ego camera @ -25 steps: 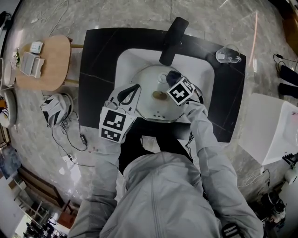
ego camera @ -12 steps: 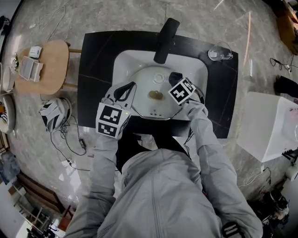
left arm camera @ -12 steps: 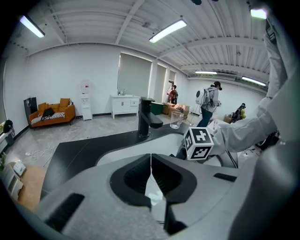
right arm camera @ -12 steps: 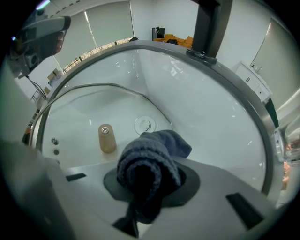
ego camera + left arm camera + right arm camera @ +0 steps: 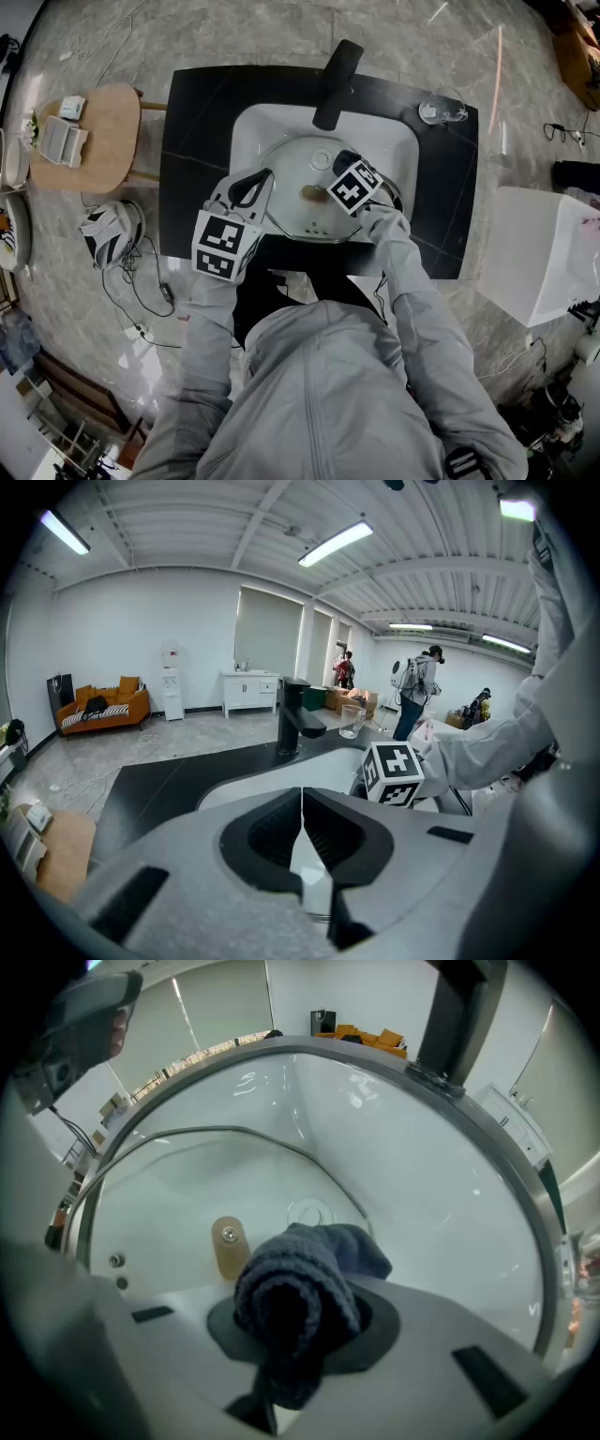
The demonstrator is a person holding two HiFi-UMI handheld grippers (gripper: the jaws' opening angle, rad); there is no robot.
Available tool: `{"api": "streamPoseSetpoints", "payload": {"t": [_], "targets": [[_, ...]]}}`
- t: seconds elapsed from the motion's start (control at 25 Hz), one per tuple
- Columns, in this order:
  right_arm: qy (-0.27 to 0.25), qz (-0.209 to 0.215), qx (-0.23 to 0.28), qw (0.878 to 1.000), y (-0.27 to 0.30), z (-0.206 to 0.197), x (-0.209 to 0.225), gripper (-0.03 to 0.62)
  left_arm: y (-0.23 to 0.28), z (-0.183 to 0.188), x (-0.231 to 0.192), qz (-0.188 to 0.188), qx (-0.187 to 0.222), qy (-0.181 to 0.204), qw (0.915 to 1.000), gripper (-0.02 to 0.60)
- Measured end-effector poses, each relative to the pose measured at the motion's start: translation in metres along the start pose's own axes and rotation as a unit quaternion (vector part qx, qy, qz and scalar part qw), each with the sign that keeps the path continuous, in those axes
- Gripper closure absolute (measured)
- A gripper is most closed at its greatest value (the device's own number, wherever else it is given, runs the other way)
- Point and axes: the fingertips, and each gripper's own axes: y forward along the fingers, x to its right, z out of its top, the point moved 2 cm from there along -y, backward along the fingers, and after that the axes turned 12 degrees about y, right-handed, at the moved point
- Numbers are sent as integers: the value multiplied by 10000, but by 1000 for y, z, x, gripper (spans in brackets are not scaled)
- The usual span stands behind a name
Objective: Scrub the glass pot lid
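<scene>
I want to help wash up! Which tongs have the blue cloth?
The right tongs: a dark blue cloth is bunched between them. The left tongs have no cloth; they pinch the glass lid at its edge.

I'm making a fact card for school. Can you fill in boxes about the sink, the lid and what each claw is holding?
Place: white sink set in a black counter, black tap at the back
Lid: glass lid with a brown knob, inside the sink
Left claw: shut on the lid's rim
Right claw: shut on a dark blue cloth, held over the lid
Nearby: clear glass cup on the counter
</scene>
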Motion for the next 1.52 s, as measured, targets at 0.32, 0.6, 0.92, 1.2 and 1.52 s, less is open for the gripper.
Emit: {"api": "streamPoseSetpoints", "payload": {"t": [0.32, 0.6, 0.92, 1.2, 1.52], "targets": [[-112, 380, -90, 9992, 10, 27, -31, 507, -3, -8, -8, -146, -149, 14, 9998, 553], [-324, 489, -160, 9981, 18, 51, -62, 506, -8, -13, -24, -286, -213, 46, 9994, 553], [-387, 643, 72, 9972, 20, 78, -91, 505, -5, -17, -40, -496, -194, 72, 9986, 554], [-227, 810, 156, 9963, 21, 96, -104, 507, -7, -21, -51, -631, -217, 85, 9977, 554], [-92, 947, 401, 9947, 21, 115, -117, 505, -10, -22, -58, -656, -275, 137, 9974, 553]]}}
